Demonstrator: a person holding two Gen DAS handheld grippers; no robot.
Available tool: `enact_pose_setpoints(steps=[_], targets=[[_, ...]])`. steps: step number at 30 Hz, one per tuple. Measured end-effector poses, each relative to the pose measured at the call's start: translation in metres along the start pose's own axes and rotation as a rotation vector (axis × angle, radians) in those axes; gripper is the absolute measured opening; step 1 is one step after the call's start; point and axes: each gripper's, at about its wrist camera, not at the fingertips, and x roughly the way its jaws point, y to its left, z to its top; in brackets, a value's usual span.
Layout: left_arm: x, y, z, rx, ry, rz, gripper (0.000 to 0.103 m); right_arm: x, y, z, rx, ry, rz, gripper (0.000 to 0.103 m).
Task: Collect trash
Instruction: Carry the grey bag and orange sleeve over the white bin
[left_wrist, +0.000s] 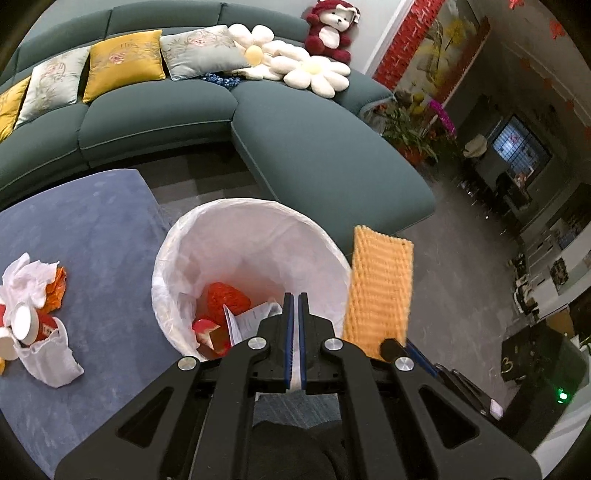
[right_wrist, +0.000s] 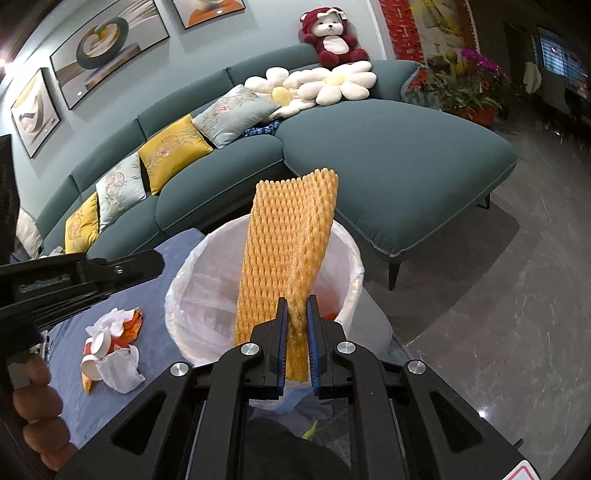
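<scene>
A white-lined trash bin (left_wrist: 184, 266) (right_wrist: 207, 280) stands by the blue table; red wrappers and paper (left_wrist: 225, 302) lie inside. My left gripper (left_wrist: 295, 306) is shut on the bin liner's near rim. My right gripper (right_wrist: 296, 314) is shut on an orange foam net sleeve (right_wrist: 291, 240) and holds it upright over the bin's near right side; the sleeve also shows in the left wrist view (left_wrist: 378, 288). A trash pile of white tissue, red paper cups and orange wrappers (left_wrist: 29, 317) (right_wrist: 110, 347) lies on the table.
The blue-covered table (left_wrist: 96, 236) (right_wrist: 74, 406) is left of the bin. A teal sectional sofa (left_wrist: 295, 147) (right_wrist: 388, 177) with cushions stands behind it. Tiled floor (right_wrist: 498, 314) lies to the right, with plants (right_wrist: 465, 88) farther back.
</scene>
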Motion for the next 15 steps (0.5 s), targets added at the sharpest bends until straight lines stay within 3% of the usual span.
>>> enact_pose_setpoints(steps=[5,9,15], targets=[[0.012,0.005,0.001,-0.023,0.015,0.033,0.005,0.005,-0.003,0.0,0.013,0.006,0.002,0.01],[0.008,0.019,-0.001,-0.057,0.007,0.063,0.031,0.009,-0.002,0.0,0.006,0.011,0.01,0.01],[0.004,0.032,-0.007,-0.08,0.007,0.097,0.031,0.018,0.007,0.001,-0.002,0.024,0.026,0.01]])
